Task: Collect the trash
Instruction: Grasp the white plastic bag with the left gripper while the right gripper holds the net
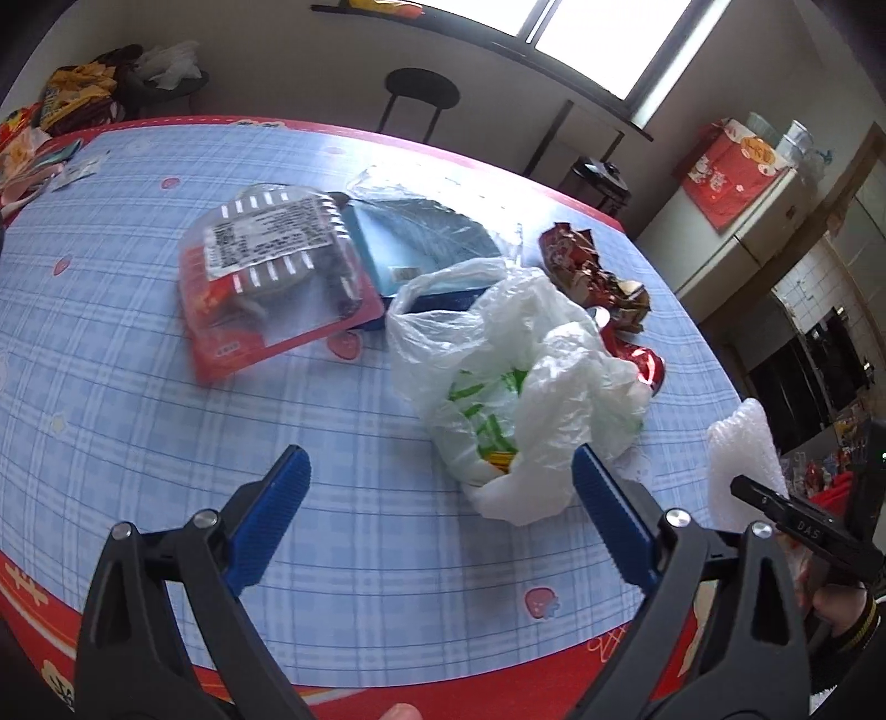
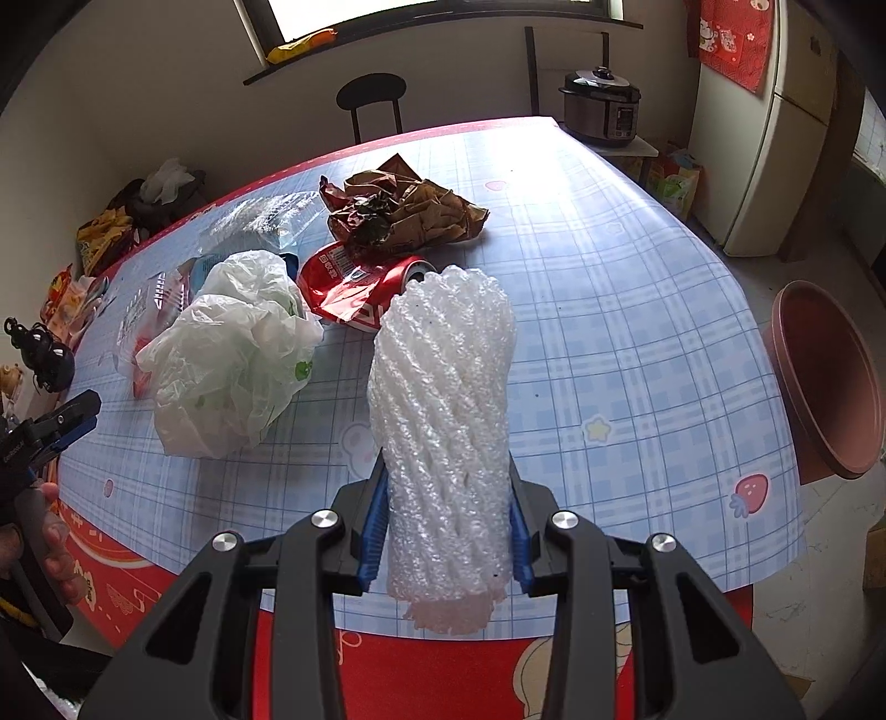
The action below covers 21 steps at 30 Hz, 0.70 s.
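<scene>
Right gripper [image 2: 443, 531] clamped the white foam net [image 2: 443, 410] upright, the brown bin [image 2: 825, 382] well right of the net off the table edge; left gripper [image 1: 437, 515] gaped empty.

Table [image 2: 637, 310] with blue checked cloth, red border along edges. Bright window [image 1: 603, 39] in pale wall behind far edge, daylight glare on cloth. Black round stool [image 2: 372, 95] at far edge. Cream fridge [image 2: 775, 138] right, red cloth [image 2: 733, 39] hanging on it. Pressure cooker [image 2: 602, 105] on small stand near far right corner. Brown basin [image 2: 825, 382] beside right edge.
</scene>
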{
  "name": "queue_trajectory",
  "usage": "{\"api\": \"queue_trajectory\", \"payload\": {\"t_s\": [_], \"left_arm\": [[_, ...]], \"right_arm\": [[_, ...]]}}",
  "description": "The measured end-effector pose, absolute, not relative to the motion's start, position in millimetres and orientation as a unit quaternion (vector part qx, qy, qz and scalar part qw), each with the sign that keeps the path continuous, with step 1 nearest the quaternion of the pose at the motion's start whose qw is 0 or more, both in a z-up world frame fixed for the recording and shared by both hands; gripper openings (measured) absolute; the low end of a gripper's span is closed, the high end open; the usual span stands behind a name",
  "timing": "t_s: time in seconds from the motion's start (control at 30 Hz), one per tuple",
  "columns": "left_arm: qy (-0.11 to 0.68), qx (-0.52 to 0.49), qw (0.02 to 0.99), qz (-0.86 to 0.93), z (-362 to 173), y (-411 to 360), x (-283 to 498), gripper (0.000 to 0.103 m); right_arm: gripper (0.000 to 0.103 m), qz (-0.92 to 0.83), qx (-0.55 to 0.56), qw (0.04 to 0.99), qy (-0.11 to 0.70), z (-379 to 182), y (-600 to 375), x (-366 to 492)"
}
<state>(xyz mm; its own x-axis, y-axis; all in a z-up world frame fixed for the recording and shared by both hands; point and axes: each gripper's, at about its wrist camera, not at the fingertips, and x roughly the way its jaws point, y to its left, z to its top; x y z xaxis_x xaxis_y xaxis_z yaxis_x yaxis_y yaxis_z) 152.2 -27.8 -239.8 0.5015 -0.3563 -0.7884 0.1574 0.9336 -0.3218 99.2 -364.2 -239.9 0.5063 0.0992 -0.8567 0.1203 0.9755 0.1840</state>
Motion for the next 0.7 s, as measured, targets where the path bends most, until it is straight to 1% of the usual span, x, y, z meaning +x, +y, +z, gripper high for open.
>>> {"api": "queue_trajectory", "payload": {"t_s": [0.1,0.17,0.2,0.23,0.47,0.53,0.7], "left_arm": [[0.475,-0.069,0.857,-0.188,-239,-61,155,0.093],[0.478,-0.053,0.853,-0.201,-241,-76,158,0.091],[0.481,-0.049,0.852,-0.203,-242,-82,160,0.087],[0.483,-0.05,0.85,-0.204,-243,-85,162,0.086],[0.5,-0.058,0.841,-0.199,-257,-90,173,0.084],[0.501,-0.057,0.841,-0.197,-263,-91,178,0.078],[0.523,-0.053,0.831,-0.183,-282,-96,191,0.075]], "right_arm": [[0.036,-0.012,0.117,0.863,0.491,-237,-370,95],[0.036,-0.016,0.122,0.864,0.488,-235,-375,92],[0.036,-0.019,0.124,0.865,0.486,-234,-377,89],[0.036,-0.022,0.128,0.865,0.484,-234,-380,87],[0.036,-0.045,0.15,0.861,0.484,-238,-401,75],[0.036,-0.046,0.153,0.86,0.485,-239,-403,75],[0.036,-0.038,0.145,0.864,0.48,-235,-399,76]]}}
